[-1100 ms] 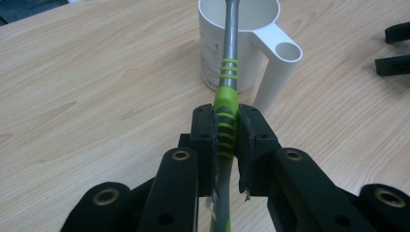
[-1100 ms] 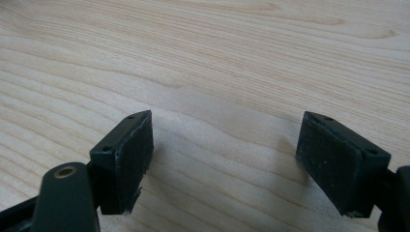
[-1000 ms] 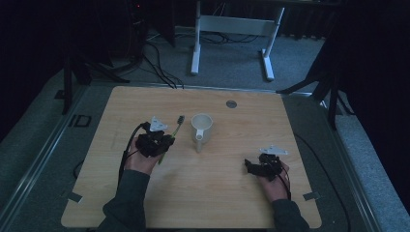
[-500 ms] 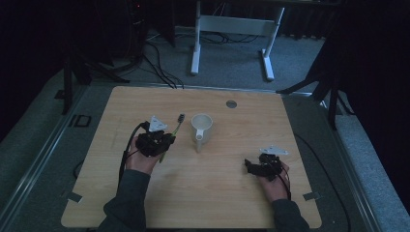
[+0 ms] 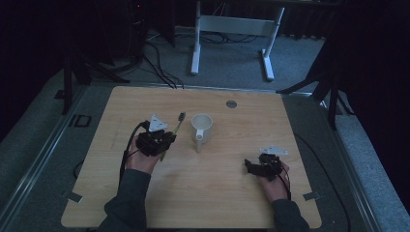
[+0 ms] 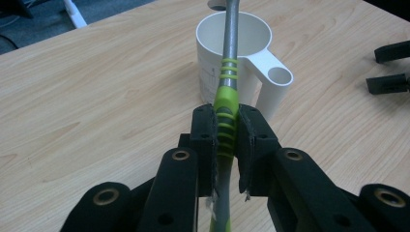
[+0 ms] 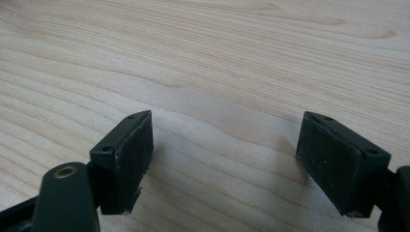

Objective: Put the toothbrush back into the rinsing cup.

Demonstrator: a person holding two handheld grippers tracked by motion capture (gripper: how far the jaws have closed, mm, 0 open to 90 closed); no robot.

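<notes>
A green and grey toothbrush (image 6: 227, 96) is clamped between the pads of my left gripper (image 6: 226, 130), its grey neck reaching up past the white mug (image 6: 237, 53). From above, the left gripper (image 5: 164, 140) sits left of the mug (image 5: 201, 126), and the toothbrush (image 5: 178, 123) points up and to the right with its bristle head short of the mug's rim. My right gripper (image 7: 225, 154) rests low over bare wood with its pads far apart and nothing between them. In the high view the right gripper (image 5: 249, 166) lies at the table's right front.
The wooden table (image 5: 232, 193) has a small round metal grommet (image 5: 231, 103) near its far edge. The mug's handle (image 5: 198, 140) points toward the person. Behind the table stand a white frame (image 5: 232, 29) and loose cables (image 5: 154, 58) on the floor.
</notes>
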